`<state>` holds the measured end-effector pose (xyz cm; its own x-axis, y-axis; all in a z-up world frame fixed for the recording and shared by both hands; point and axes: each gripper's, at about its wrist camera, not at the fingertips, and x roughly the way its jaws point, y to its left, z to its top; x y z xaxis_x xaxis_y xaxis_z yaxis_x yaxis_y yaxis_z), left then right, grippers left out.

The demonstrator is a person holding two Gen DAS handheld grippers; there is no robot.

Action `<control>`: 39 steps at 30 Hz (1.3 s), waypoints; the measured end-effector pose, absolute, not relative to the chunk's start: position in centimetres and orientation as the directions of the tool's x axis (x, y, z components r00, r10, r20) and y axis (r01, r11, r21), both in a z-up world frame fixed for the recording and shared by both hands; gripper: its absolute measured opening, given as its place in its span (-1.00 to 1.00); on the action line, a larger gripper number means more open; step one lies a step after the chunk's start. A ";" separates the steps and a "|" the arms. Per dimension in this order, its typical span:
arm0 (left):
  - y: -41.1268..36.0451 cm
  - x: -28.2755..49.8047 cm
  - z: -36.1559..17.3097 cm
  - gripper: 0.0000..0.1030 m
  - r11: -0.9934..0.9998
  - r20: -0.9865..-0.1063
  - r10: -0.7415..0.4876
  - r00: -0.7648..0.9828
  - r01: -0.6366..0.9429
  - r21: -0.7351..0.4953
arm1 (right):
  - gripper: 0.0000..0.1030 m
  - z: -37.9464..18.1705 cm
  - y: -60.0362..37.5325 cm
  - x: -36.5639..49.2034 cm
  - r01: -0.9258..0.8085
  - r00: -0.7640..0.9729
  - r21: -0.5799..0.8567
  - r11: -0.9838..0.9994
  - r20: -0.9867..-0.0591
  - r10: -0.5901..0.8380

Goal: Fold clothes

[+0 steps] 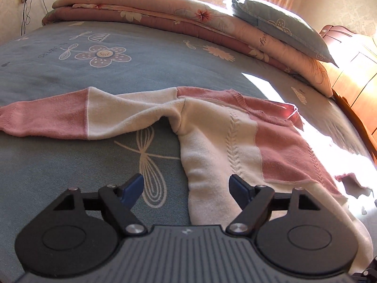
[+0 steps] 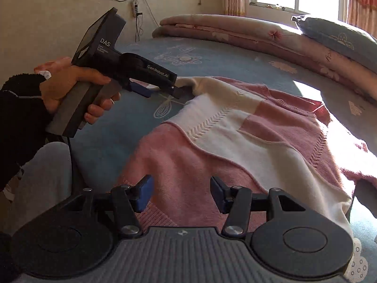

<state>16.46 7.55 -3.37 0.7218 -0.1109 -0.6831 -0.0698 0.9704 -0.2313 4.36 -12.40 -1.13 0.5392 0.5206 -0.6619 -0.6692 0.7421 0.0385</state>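
Pink-and-cream knit sweater lies spread on the blue floral bed sheet, one sleeve stretched out flat beyond the left jaw's side, cuff farthest out.

Left gripper: jaws spread wide, nothing pinched. Cream side edge of the sweater runs up between the jaws, closer to the right-hand one; the pads stand clear of the cloth. Bare sheet with a dragonfly print sits under the left-hand jaw. In the right wrist view the same left gripper is held by the person's left hand, dark sleeve at the wrist, tips near the sweater's armpit fold.

Right gripper: jaws parted, about half spread, nothing between the pads. Pink lower panel of the sweater lies just ahead of and beneath the jaws, hem nearest.

Beyond the jaws, at the far edge of the bed: folded pink quilt, grey-blue pillow on top. Strong sun washes out the sweater's far side.
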 end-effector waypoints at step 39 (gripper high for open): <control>4.1 14.3 -6.6 0.71 0.652 -0.507 -0.599 0.620 0.011 -0.758 | -0.22 -4.5 -16.8 8.0 -0.383 0.698 -0.060 0.922 -0.672 0.246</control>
<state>14.30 4.13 -6.56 0.6198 -0.5994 -0.5065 0.0111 0.6521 -0.7581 8.04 -16.78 -4.53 0.6981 0.2463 -0.6723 -0.3832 0.9217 -0.0602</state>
